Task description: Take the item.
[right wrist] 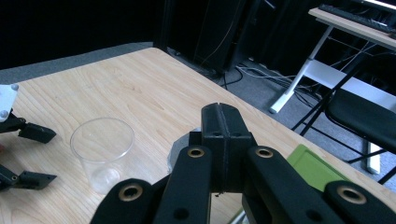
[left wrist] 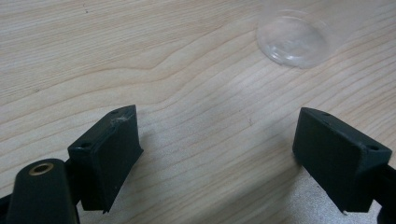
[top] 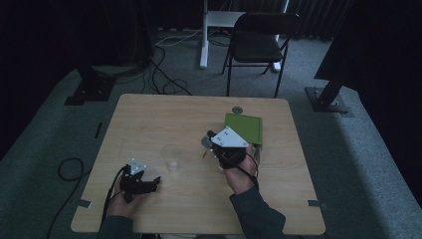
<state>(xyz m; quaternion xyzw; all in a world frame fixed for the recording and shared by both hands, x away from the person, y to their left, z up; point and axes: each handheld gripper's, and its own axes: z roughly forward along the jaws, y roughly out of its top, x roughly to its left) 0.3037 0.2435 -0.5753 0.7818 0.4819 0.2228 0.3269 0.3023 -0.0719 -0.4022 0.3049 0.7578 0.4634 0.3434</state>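
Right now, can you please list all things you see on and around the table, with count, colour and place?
table: 1, light wood, centre of the high view.
plastic cup: 1, clear, upright on the table between the two grippers.
tray: 1, green, flat, on the table's far right part.
small round object: 1, grey, near the far edge, beside the tray.
folding chair: 1, black, on the floor beyond the table.
cables: several, black, on the floor beyond the table and at its left.
left gripper: 1, black, jaws open, near the cup.
right gripper: 1, black, jaws shut, a grey thing I cannot identify just beyond them.
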